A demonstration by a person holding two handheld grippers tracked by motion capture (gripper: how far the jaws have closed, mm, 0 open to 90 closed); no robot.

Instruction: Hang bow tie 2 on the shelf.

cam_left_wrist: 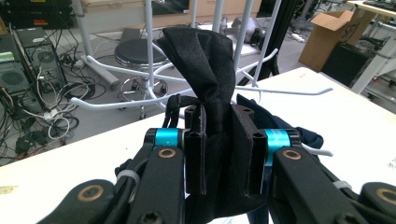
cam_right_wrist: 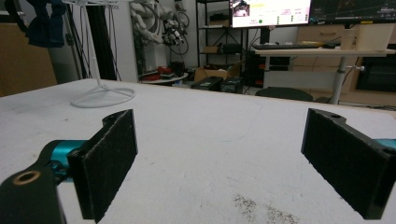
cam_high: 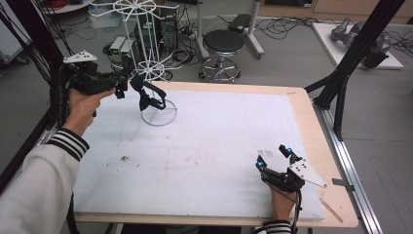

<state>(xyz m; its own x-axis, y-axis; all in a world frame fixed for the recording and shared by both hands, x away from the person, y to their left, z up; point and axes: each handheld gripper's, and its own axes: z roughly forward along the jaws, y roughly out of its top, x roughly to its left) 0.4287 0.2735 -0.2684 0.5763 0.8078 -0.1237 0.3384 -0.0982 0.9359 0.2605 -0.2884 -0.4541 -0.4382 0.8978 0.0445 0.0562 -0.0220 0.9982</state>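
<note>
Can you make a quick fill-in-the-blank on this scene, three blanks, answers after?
1. The left gripper is shut on a piece of ____ cloth.
2. The right gripper rests low on the white table cover with its fingers ____.
3. The wire rack beside the cloth is ____ in colour.

Missing words: black; open; white

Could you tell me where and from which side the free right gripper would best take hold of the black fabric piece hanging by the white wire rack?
Probably the lower hanging end of the black fabric piece, approached from the open table side. The left gripper is shut on its gathered middle, and the white wire rack stands just behind it, so the dangling end is the free part. The right gripper is open, low near the table's near edge.
</note>
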